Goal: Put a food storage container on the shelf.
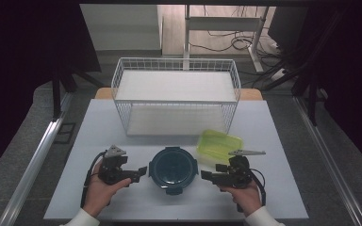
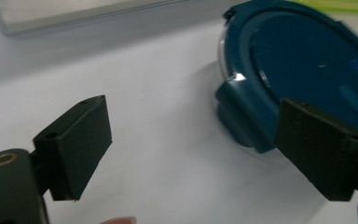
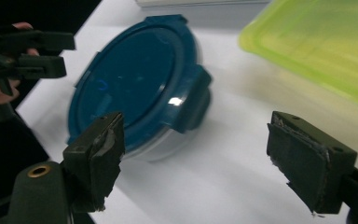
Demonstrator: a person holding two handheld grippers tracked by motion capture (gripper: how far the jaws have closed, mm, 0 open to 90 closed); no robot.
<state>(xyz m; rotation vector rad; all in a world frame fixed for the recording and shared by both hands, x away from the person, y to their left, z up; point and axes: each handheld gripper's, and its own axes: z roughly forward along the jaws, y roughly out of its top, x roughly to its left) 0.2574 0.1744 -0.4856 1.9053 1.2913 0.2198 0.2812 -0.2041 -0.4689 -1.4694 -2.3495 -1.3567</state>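
Nearest the person, the left gripper (image 1: 141,172) and the right gripper (image 1: 206,176) rest low over the white table (image 1: 99,136), each in a hand, their jaws turned inward toward one another. Between the two tips, just beside each, sits the round container (image 1: 173,169) with its dark blue clip-on lid, clear walls showing under the lid rim. Nothing stands between either gripper and the container. Just beyond the right gripper, on its outer side, lies the yellow-green lid (image 1: 219,145), close to the round container but apart from it. Farther off, past both tools, stands the white wire basket (image 1: 176,96) with two shelves, at the table's far edge, and behind it a floor with desk legs and cables. The left gripper view brings up one blue side clip (image 2: 242,116) of the lid, lying just ahead of the jaw on that side, with bare table between the jaws. The right gripper view shows the opposite clip (image 3: 193,100), the yellow-green lid's translucent edge ahead of its other jaw, and the left gripper farther off beyond the container. Both grippers have their jaws spread wide; neither holds anything, and no pad presses on the container.
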